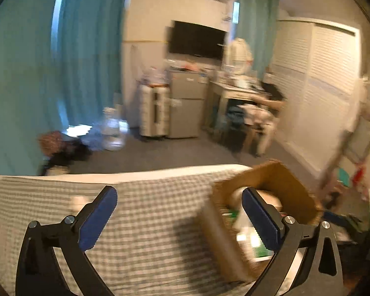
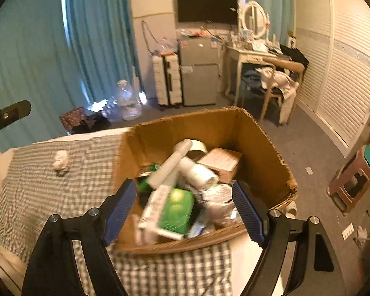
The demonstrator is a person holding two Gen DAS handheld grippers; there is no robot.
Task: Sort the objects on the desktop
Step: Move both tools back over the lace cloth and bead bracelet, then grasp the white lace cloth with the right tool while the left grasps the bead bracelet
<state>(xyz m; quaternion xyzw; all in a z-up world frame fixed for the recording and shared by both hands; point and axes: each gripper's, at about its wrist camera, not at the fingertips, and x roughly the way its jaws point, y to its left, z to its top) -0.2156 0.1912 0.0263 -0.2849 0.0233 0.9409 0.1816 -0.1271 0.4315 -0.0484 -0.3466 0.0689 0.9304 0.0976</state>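
An open cardboard box [image 2: 259, 145] stands on the checked tablecloth [image 2: 86, 172]. It holds a green and white carton [image 2: 177, 209], white rolls [image 2: 199, 172], a small brown box [image 2: 222, 160], and foil packets [image 2: 219, 197]. My right gripper [image 2: 185, 209] is open and empty just above the box's near side. My left gripper [image 1: 180, 217] is open and empty above the cloth [image 1: 148, 234], with the box [image 1: 283, 185] at its right finger. A crumpled white wad [image 2: 60, 160] lies on the cloth left of the box. The left gripper's tip [image 2: 9, 114] shows at the far left.
The table's far edge [image 1: 135, 172] drops to a grey floor. Beyond stand a suitcase [image 2: 166, 79], a small fridge [image 2: 198, 71], a dressing table [image 2: 249, 51] with a chair [image 2: 278, 83], and a stool [image 2: 357, 177] at the right. Teal curtains [image 2: 37, 56] hang at the left.
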